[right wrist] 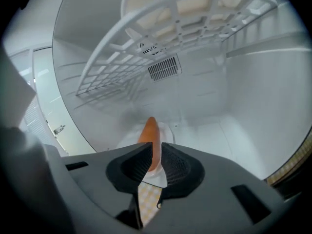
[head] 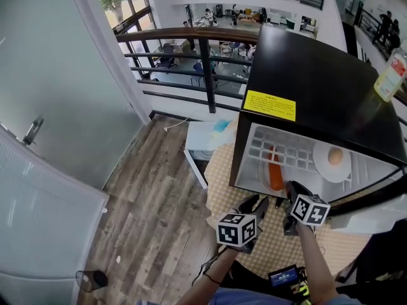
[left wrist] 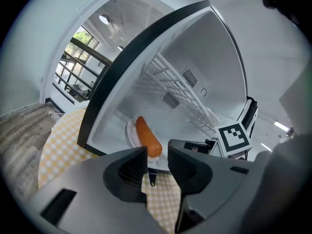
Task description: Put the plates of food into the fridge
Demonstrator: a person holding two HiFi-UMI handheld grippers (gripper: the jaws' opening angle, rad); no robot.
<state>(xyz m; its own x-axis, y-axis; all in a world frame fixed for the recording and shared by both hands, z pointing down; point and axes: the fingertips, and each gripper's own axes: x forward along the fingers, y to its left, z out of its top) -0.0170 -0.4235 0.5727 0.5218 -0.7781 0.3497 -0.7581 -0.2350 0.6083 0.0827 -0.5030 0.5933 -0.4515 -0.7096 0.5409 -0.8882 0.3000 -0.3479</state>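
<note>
**Left gripper** (left wrist: 157, 152): grey two-jaw tool with a marker cube. The jaws stand apart and grip nothing. It is held just in front of the fridge opening.

**Right gripper** (right wrist: 156, 147): same make, beside the left one and nearer the opening. The jaws stand narrowly apart with nothing clamped. The carrot and the plate's near edge show through the gap.

**Round white plate** (left wrist: 130, 131): lies on the fridge floor near the front edge, under the shelf. It carries one long orange carrot (left wrist: 147, 138) pointing inward.

**Second white plate** (head: 321, 165): sits on the white wire shelf (head: 280, 148), to the right. It holds a pale brown egg-shaped item (head: 335, 155).

**Small black fridge** (head: 311, 75): white interior, opening towards the person. It stands on a yellow-and-white checked tablecloth (head: 219, 189).
</note>
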